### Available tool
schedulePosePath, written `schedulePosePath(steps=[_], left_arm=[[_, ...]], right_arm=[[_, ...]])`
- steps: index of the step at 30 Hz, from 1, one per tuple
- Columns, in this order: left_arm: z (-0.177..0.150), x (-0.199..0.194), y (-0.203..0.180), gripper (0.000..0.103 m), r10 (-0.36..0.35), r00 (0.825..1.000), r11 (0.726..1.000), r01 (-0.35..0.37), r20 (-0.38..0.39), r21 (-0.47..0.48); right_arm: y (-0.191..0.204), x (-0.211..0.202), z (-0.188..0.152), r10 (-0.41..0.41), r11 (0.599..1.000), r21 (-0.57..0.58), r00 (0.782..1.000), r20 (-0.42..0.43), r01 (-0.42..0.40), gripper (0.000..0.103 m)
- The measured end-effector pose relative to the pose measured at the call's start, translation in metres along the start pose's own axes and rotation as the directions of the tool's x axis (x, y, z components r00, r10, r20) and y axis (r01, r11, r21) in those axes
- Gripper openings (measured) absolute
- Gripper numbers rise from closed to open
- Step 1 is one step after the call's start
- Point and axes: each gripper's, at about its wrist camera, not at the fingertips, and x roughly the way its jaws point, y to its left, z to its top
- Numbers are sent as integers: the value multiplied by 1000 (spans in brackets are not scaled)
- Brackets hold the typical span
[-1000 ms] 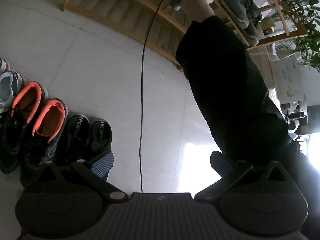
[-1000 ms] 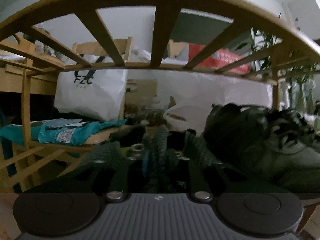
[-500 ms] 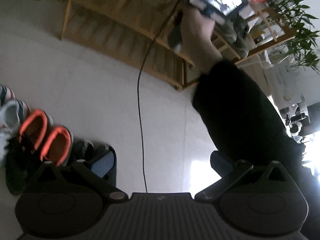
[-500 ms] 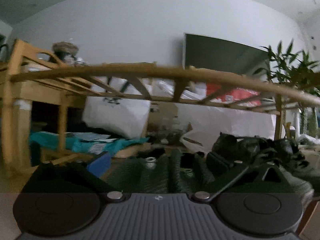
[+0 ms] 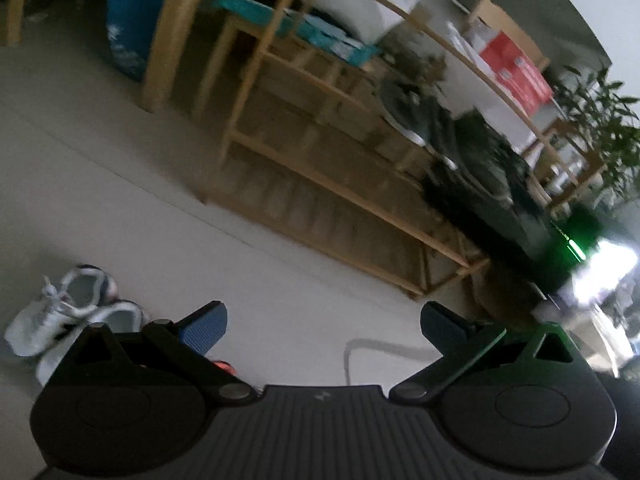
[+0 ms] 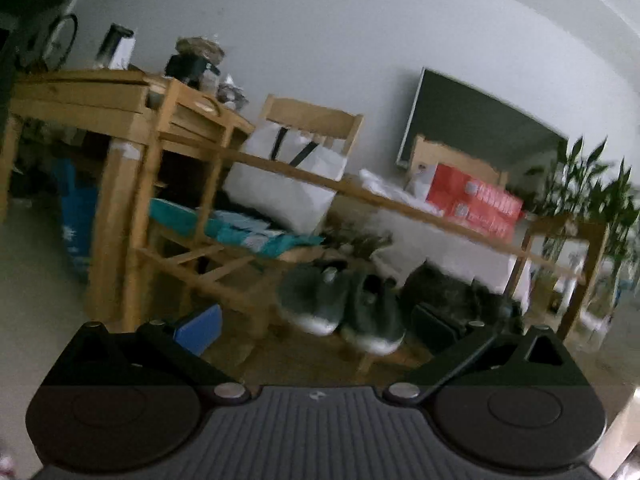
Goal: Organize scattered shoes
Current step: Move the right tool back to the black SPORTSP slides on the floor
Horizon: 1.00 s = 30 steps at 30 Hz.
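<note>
The wooden shoe rack [image 6: 208, 268] fills the middle of both views, its slatted shelves bare at the left end and carrying dark grey-green shoes [image 6: 340, 300] toward the right — a pair with pale soles stands side by side on a middle shelf, and more dark shoes [image 6: 452, 288] sit just beside them, too blurred to count. On the pale tiled floor [image 5: 120, 160], well apart from the rack, lie white sneakers [image 5: 60, 320] close together, and a sliver of an orange-trimmed shoe [image 5: 222, 366] peeks out behind the left gripper [image 5: 322, 322]. That gripper hangs over bare floor with its blue-padded fingers spread wide, holding nothing. The right gripper [image 6: 316, 320] faces the rack's shelves, its fingers likewise wide apart and empty. Behind the rack stand a white tote bag [image 6: 288, 184] with dark straps, teal cloth [image 6: 248, 232] on a lower shelf, a red box [image 6: 476, 204] whose white lettering is too smeared to read, a blue bag [image 6: 78, 216] under a wooden table [image 6: 80, 96], and leafy green plants [image 6: 592, 200] at the right. A green light [image 5: 576, 248] glows at the left view's right edge.
</note>
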Motion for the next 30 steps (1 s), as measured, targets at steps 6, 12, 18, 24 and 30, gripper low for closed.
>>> schedulePosePath(steps=[6,12,18,24,30], left_arm=[[3,-15,31,103,48,998,998,-47,28,-31],[8,-20,47,103,51,998,997,-50,28,-57],[3,-6,30,103,6,1000,1000,-7,-26,-14],[-5,2,14,103,-41,996,999,43,-81,25],[-3,4,13,103,-60,993,998,61,-98,9]], right_arm=[[3,-49,-24,63,998,-23,991,-122,-66,103],[-3,-83,-64,233,969,161,919,-319,-190,103],[3,-89,-98,276,960,185,826,-492,-211,103],[-3,-61,-160,344,931,336,656,-672,-144,102],[15,-66,-196,407,913,342,530,-744,-221,102]])
